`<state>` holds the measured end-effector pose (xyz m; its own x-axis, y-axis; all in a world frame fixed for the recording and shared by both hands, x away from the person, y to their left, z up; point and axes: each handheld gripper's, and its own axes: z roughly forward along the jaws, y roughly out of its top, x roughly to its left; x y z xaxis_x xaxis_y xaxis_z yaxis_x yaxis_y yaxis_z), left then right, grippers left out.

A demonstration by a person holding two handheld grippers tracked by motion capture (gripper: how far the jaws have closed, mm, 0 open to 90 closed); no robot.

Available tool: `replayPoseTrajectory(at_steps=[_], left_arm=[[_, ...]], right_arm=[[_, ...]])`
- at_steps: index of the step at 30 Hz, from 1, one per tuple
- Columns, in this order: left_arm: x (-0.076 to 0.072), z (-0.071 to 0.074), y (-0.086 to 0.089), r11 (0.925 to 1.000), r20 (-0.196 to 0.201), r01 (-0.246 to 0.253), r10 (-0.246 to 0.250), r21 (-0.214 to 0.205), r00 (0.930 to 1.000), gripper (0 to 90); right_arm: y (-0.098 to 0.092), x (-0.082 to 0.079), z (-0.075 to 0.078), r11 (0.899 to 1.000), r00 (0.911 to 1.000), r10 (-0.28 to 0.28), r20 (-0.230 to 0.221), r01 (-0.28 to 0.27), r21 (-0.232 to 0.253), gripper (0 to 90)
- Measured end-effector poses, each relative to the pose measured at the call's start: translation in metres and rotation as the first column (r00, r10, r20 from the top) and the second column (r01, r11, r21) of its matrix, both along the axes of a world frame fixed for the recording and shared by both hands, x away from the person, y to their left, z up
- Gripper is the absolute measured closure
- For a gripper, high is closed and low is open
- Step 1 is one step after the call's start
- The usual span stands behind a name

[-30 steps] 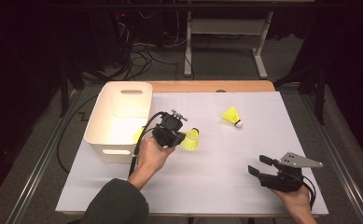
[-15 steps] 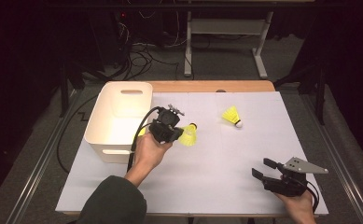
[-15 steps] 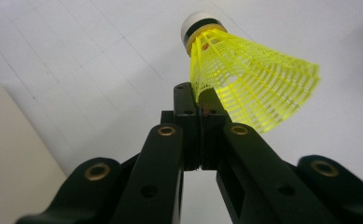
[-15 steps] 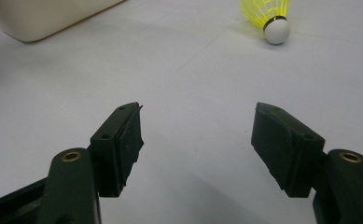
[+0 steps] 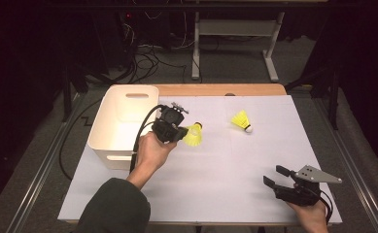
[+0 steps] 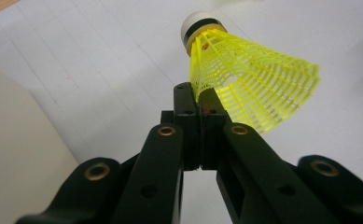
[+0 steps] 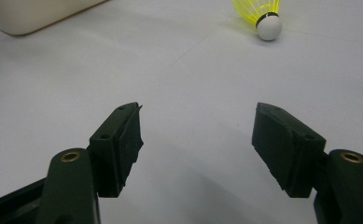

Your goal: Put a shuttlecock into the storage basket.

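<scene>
At the left, a white bin (image 5: pixel 123 127) is seen on the bench (image 5: pixel 215 194). Just beside it, one shuttlecock (image 5: pixel 193 134) is pinched by its skirt in the left gripper (image 5: pixel 177 132), not yet dropped in. A second shuttlecock (image 5: pixel 241 120) is left lying farther right. The right gripper (image 5: pixel 273 178) is held with fingers spread, empty.

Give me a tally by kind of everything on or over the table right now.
Yellow shuttlecocks: 2, one held in the left gripper at, one lying on the table
White bins: 1
Total: 3
</scene>
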<state>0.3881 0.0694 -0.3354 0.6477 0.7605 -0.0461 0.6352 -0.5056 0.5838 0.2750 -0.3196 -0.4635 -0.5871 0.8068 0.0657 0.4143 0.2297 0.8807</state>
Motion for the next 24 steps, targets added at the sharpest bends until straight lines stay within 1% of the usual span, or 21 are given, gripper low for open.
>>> replayPoseTrajectory(at_steps=[7,12,18,24], left_arm=[[0.005,0.007,0.0,0.9999,0.004,-0.003,0.003,0.011,1.0,89.5],[0.009,0.012,0.003,0.9998,0.01,-0.017,0.017,0.006,0.9998,89.5],[0.014,0.015,0.01,0.9994,0.002,-0.033,0.033,-0.003,0.9994,89.5],[0.018,0.019,0.014,0.9989,0.003,-0.046,0.046,-0.006,0.9989,89.5]], right_arm=[[-0.001,-0.001,0.0,1.0,1.0,-0.004,-0.001,0.004,0.001,33.5],[-0.003,-0.001,-0.001,1.0,0.9999,-0.01,-0.007,0.01,0.008,33.6],[-0.003,-0.001,-0.001,1.0,0.9999,-0.009,-0.008,0.009,0.004,33.6],[-0.003,-0.001,-0.001,1.0,0.9999,-0.013,-0.011,0.013,0.008,33.6]])
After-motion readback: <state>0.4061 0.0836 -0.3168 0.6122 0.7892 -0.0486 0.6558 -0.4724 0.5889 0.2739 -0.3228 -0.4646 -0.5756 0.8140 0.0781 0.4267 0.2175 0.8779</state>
